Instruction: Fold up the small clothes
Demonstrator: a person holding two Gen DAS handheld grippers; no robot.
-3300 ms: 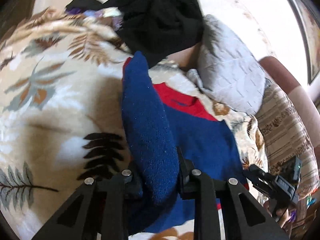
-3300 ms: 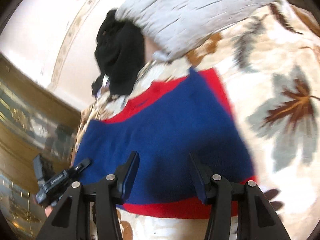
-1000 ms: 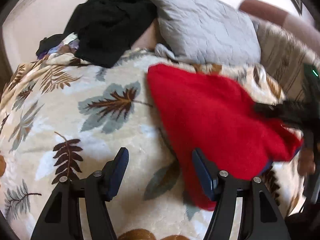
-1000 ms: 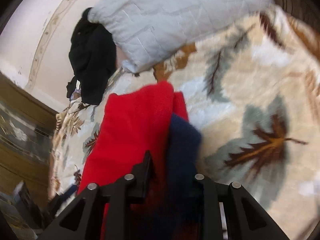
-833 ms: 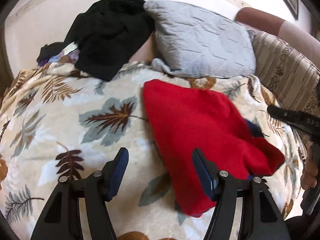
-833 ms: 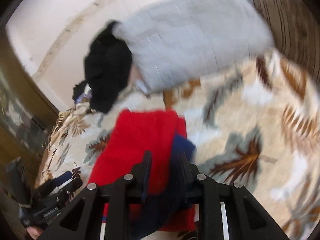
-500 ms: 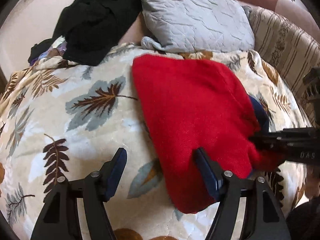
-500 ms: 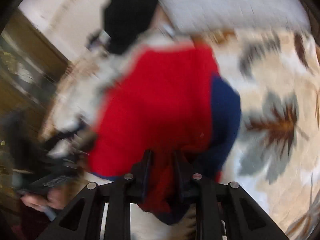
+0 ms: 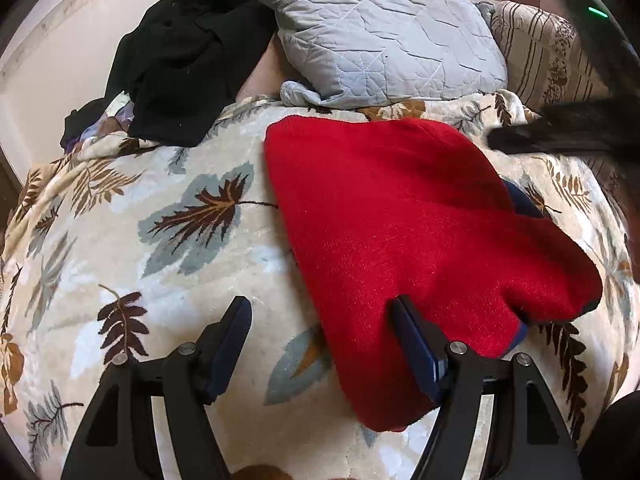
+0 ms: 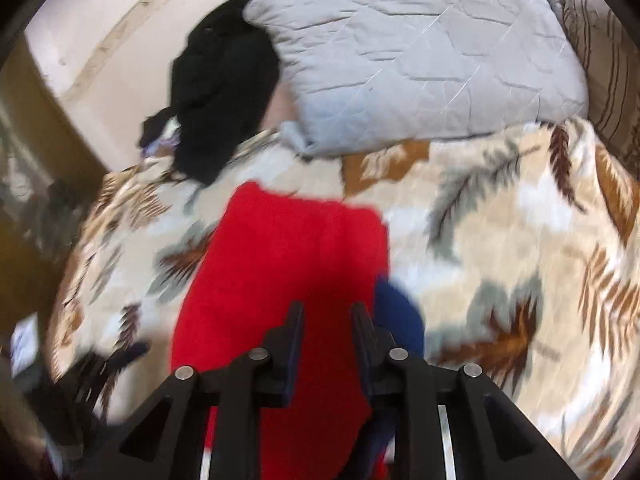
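Note:
A red and blue sweater (image 9: 400,220) lies folded on the bed, red side up, with blue showing only along its right edge (image 10: 396,320). My left gripper (image 9: 320,320) stands open low over the sweater's near left edge. That edge reaches in between the jaws and the pads do not press on it. My right gripper (image 10: 326,320) hovers over the sweater (image 10: 288,272). Its jaws are narrow and opening slightly, and they grip nothing. In the left wrist view the right gripper (image 9: 560,136) is a dark blur above the sweater's far right side.
A leaf-patterned blanket (image 9: 160,260) covers the bed. At the head lie a grey quilted pillow (image 9: 380,40), a heap of black clothes (image 9: 184,52) and a striped cushion (image 9: 540,52). The wall stands right behind them.
The sweater, blue side up before, now lies folded red side up. The right gripper, shut on its fabric a second ago, has let go and lifted off. The left gripper stayed open.

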